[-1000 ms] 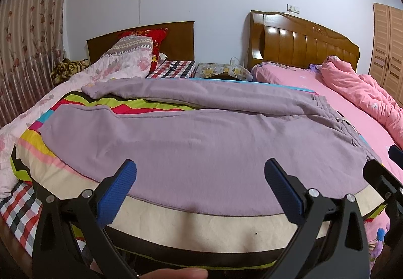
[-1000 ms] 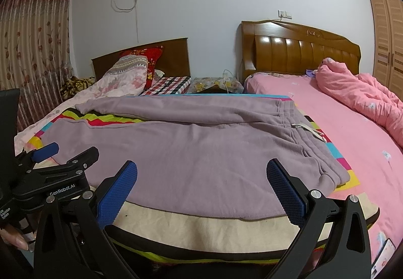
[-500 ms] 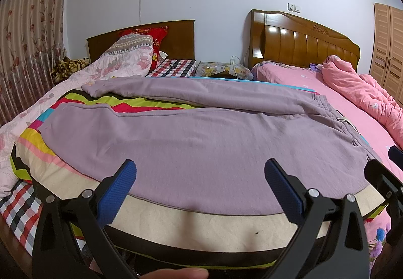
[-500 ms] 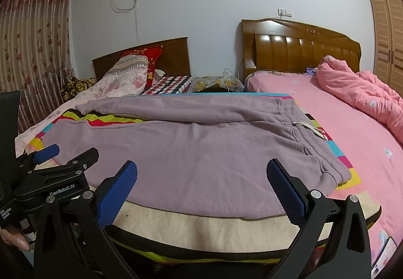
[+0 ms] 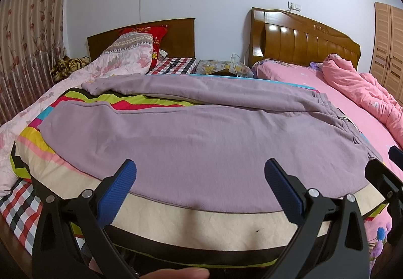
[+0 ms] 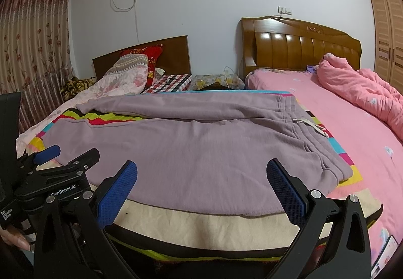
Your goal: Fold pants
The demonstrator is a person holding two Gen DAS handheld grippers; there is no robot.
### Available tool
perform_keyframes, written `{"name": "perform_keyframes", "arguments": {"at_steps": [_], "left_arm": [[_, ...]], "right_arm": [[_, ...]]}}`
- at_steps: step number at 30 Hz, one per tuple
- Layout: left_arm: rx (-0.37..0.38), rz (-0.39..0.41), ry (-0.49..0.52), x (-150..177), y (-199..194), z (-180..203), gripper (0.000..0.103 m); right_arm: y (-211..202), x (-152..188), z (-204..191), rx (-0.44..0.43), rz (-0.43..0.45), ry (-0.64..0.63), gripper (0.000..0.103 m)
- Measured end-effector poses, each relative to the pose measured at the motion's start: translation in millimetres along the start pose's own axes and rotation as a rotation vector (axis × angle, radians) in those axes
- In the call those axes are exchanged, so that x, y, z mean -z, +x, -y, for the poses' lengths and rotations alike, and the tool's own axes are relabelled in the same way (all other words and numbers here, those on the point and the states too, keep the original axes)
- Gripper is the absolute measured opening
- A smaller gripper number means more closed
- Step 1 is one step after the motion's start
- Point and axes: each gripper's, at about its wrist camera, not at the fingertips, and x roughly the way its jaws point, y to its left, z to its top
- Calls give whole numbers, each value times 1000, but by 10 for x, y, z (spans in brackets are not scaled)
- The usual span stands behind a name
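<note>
Mauve sweatpants (image 5: 201,143) are spread flat across the frame's centre on a striped blanket (image 5: 141,104); the left hand-held gripper (image 5: 200,184) and the right hand-held gripper (image 6: 201,184) are held spread wide, empty.

Pants (image 5: 201,143) on striped blanket (image 5: 156,102)

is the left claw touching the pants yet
Apart. The right wrist view shows the left claw open, short of the pants, with striped blanket between.

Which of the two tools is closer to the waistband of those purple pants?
Right. The right tool hovers near the waistband; the left tool sits further toward the legs.
</note>
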Motion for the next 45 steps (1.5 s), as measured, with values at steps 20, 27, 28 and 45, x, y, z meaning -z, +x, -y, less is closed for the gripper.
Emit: {"name": "perform_keyframes", "arguments": {"at_steps": [20, 27, 28, 45], "left_arm": [[-3, -8, 2, 38, 10, -1, 102], [-20, -36, 96, -61, 198, 53, 102], [-16, -33, 124, -122, 239, 68, 102], [214, -158, -231, -1064, 1622, -288, 101]], "right_arm": [[19, 68, 30, -2, -20, 11, 99], [344, -97, 274, -145, -119, 9, 99], [443, -176, 361, -183, -151, 10, 99], [3589, -1932, 1849, -205, -465, -205, 99]]}}
